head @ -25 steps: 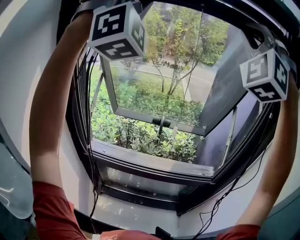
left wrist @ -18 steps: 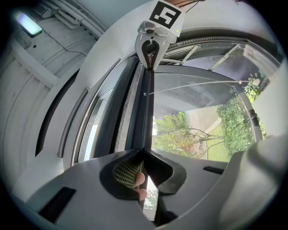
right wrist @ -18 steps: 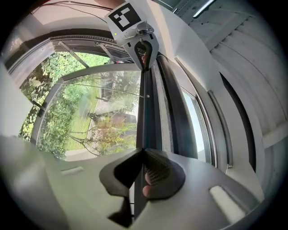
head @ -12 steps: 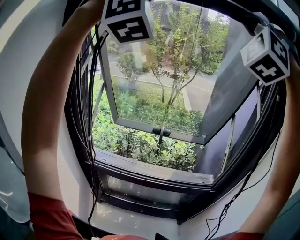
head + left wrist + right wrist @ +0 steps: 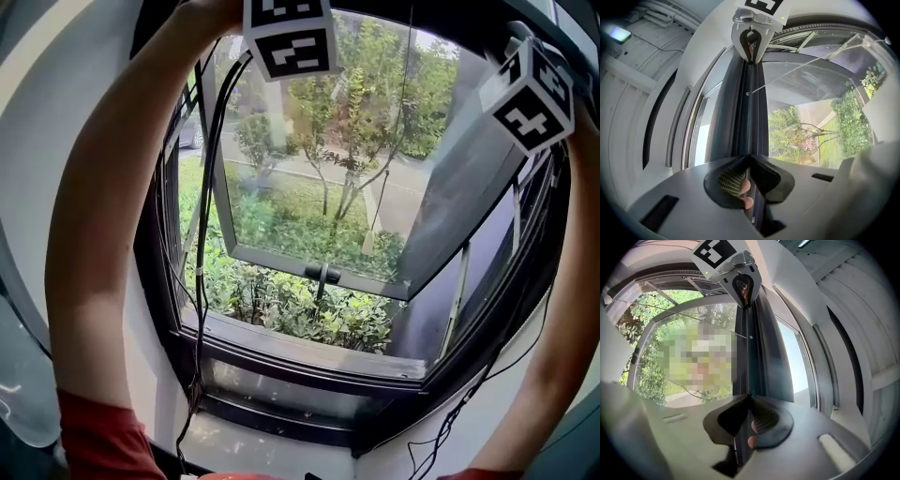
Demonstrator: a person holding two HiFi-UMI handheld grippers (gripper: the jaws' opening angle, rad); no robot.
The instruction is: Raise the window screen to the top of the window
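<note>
The left gripper [image 5: 749, 163] has its jaws closed narrow on a thin dark bar [image 5: 751, 119], the stiff edge rail of the screen, and the right gripper [image 5: 747, 401] clamps the same bar from the other end. Each gripper view shows the bar running straight from its own jaws to the other gripper at the far end. A ridged pad [image 5: 728, 180] presses on a face that looks smooth and painted, so the hold is likely a little slippery and depends on squeeze rather than on any lip. The bar is the right place to take hold: it looks rigid enough to carry the pull. The mesh, which cannot be made out in these views, would be soft and easy to tear or crease. The whole screen should be light, but a long slim rail like this may bow or jam in its side tracks if one end leads, so a grip near both ends with a level lift suits it. In the head view both arms [image 5: 98, 244] reach up. The marker cubes [image 5: 292, 37] sit at the top edge, so the bar is high in the opening, above what that view shows. Below are the open sash [image 5: 319, 202], the window frame [image 5: 309, 345] and green plants [image 5: 281, 300] outside.
</note>
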